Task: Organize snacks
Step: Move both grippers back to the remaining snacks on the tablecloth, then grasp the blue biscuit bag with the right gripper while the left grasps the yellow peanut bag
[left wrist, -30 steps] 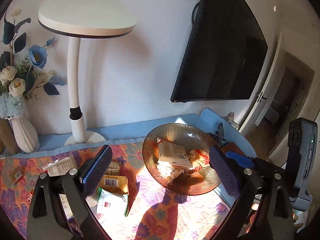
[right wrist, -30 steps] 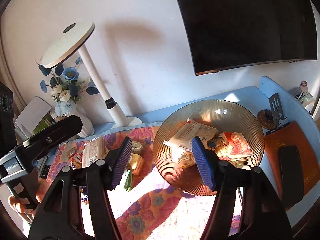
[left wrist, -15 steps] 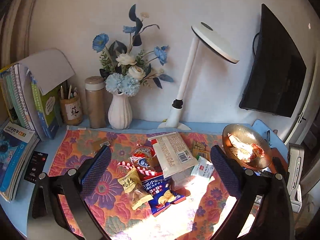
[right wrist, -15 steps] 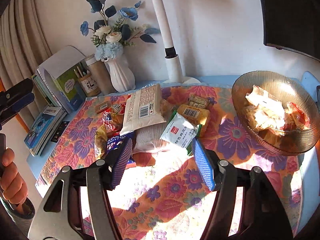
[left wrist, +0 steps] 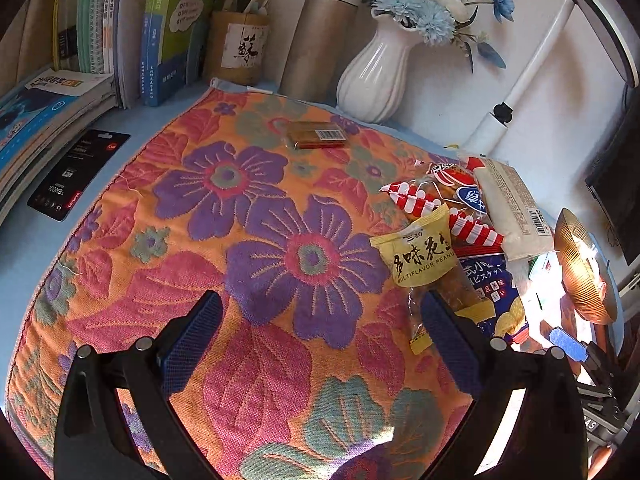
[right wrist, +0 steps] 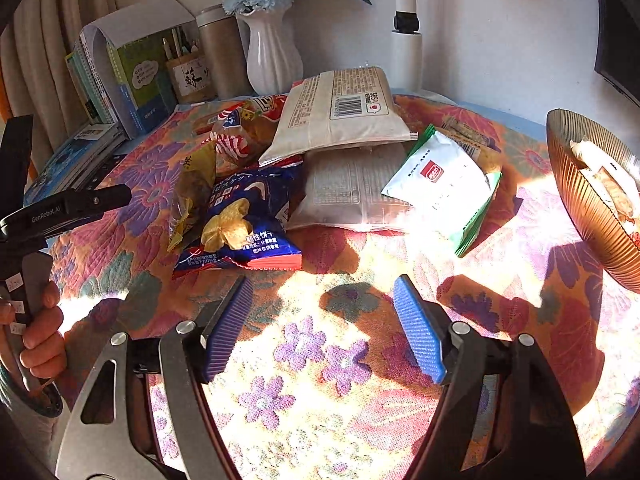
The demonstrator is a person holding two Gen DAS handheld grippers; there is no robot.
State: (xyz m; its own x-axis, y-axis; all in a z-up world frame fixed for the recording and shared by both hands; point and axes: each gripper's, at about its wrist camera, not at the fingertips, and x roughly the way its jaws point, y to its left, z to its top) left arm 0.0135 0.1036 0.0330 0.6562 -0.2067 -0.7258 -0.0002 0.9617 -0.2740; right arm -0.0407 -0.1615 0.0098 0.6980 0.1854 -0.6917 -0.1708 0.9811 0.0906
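Note:
A pile of snack packets lies on the flowered cloth: a yellow peanut packet, a blue chip bag, a red-striped bag, a large beige packet and a white-green packet. A small brown bar lies apart near the vase. An amber glass bowl with several snacks stands at the right. My left gripper is open and empty, low over the cloth, left of the peanut packet. My right gripper is open and empty, just in front of the pile.
Books, a pen holder, a thermos, a white vase with blue flowers and a white desk lamp line the back. A black card lies left of the cloth. A wall TV is at the right.
Both grippers swung left from the bowl and dropped close to the cloth. The left one now faces the left half of the cloth; the right one has closed in on the snack pile.

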